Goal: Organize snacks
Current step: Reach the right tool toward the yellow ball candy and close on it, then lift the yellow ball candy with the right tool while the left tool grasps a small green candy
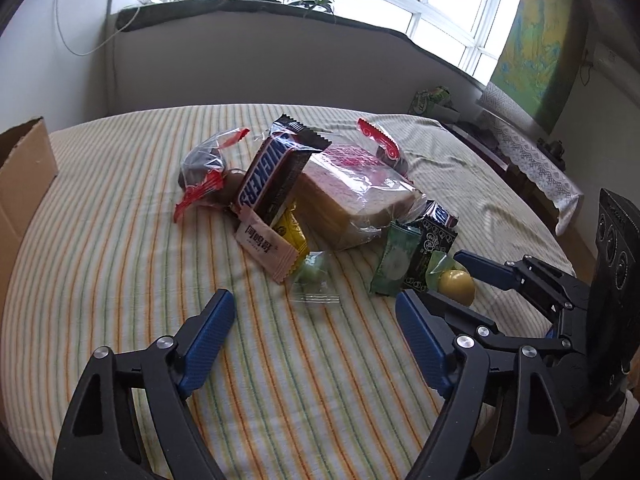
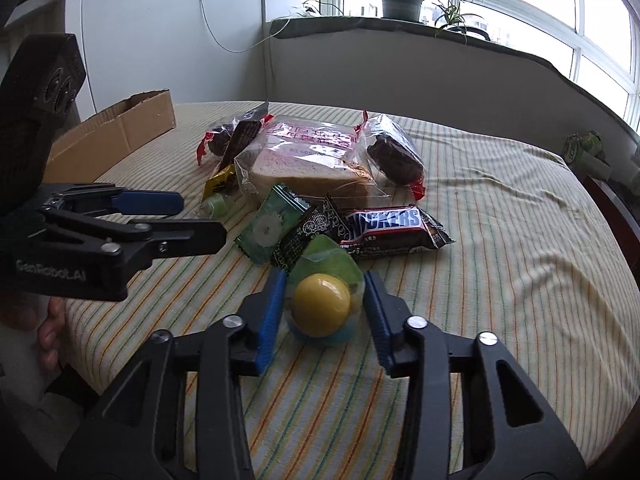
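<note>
A heap of snacks lies on the striped tablecloth (image 1: pixel 120 280): a Snickers bar (image 1: pixel 268 176), sliced bread in a clear bag (image 1: pixel 352 196), a pink sachet (image 1: pixel 266 248), a green packet (image 2: pixel 268 232) and a black packet (image 2: pixel 308 236). My right gripper (image 2: pixel 325 280) is shut on a yellow round sweet in a clear-green wrapper (image 2: pixel 320 304), one blue pad against each side. My left gripper (image 1: pixel 316 312) stands open over the cloth, a small green wrapped sweet (image 1: pixel 314 276) just beyond its fingertips. The two grippers are side by side.
An open cardboard box (image 2: pixel 120 128) stands at the table's left edge. Two dark cakes in red-trimmed bags (image 2: pixel 394 156) flank the bread, with a second Snickers bar (image 2: pixel 384 222) in front. The table's right edge drops toward a lace-covered side table (image 1: pixel 536 160).
</note>
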{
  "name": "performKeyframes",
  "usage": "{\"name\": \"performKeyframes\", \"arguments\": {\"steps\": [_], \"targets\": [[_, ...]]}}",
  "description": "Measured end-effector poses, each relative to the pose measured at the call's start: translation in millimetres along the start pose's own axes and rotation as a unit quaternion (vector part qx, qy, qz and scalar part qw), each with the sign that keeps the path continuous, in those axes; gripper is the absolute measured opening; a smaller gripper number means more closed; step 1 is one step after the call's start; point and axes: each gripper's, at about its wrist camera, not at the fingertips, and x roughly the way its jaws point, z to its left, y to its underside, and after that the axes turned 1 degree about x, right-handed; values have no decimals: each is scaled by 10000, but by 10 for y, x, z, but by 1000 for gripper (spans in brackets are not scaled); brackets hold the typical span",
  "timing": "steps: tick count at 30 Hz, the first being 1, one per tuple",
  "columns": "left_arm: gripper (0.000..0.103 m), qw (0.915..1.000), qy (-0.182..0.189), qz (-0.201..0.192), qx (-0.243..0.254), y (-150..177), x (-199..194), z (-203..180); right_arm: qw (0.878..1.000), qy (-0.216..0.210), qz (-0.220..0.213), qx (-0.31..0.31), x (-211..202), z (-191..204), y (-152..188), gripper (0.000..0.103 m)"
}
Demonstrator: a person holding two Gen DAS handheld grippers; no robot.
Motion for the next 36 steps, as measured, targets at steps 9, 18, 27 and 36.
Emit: {"name": "performKeyframes", "arguments": {"steps": [9, 18, 27, 36], "targets": [[33, 9997, -129, 98, 190, -96, 147, -135, 9992, -121, -103, 380, -131, -262, 121, 28], [20, 9997, -77, 95, 203, -50, 95, -116, 9986, -149, -150, 491, -224, -280, 169, 27], [20, 9998, 132, -69, 117, 102, -136, -81, 9970, -94, -309, 699, -356, -233, 184, 27], [13, 9988, 145, -454, 84, 85, -382, -42, 9941, -3, -435, 997, -430, -288, 149, 27]]}}
